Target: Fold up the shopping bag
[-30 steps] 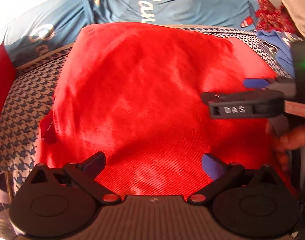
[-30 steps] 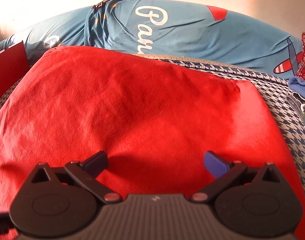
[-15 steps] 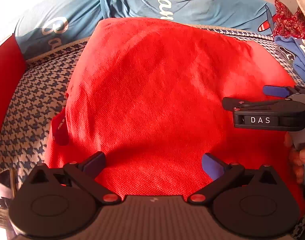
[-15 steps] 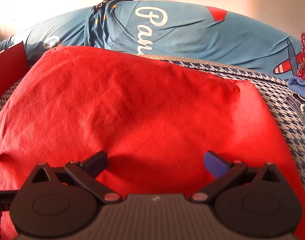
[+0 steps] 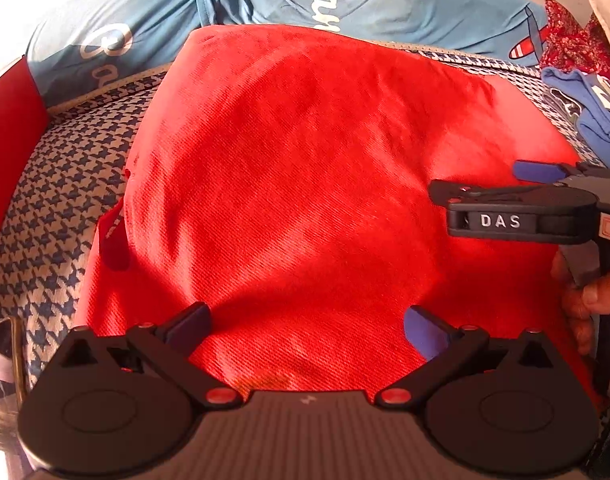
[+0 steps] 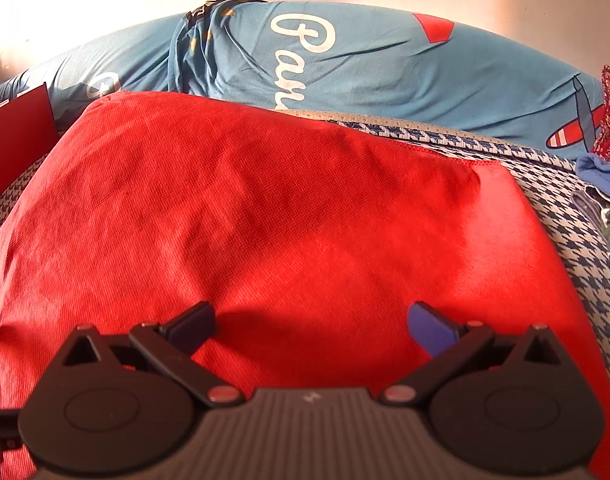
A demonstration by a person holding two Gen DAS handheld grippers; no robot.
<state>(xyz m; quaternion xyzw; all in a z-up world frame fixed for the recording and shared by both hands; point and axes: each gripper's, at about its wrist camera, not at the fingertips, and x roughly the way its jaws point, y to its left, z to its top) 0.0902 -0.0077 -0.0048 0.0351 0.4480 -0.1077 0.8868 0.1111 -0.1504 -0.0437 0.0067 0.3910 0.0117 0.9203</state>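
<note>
The red shopping bag lies spread flat on the houndstooth bed cover, a blue pillow beyond its far edge. 1 handle shows at its left side. My left gripper hovers over the near edge, fingers apart, holding nothing. My right gripper hovers likewise, spread wide and empty, also above the near portion. In my judgement no fold is made yet; this is the approach step. The next move calls for both grippers to descend and pinch 1 edge of the fabric at 2 points, taking only the intended layers.
</note>
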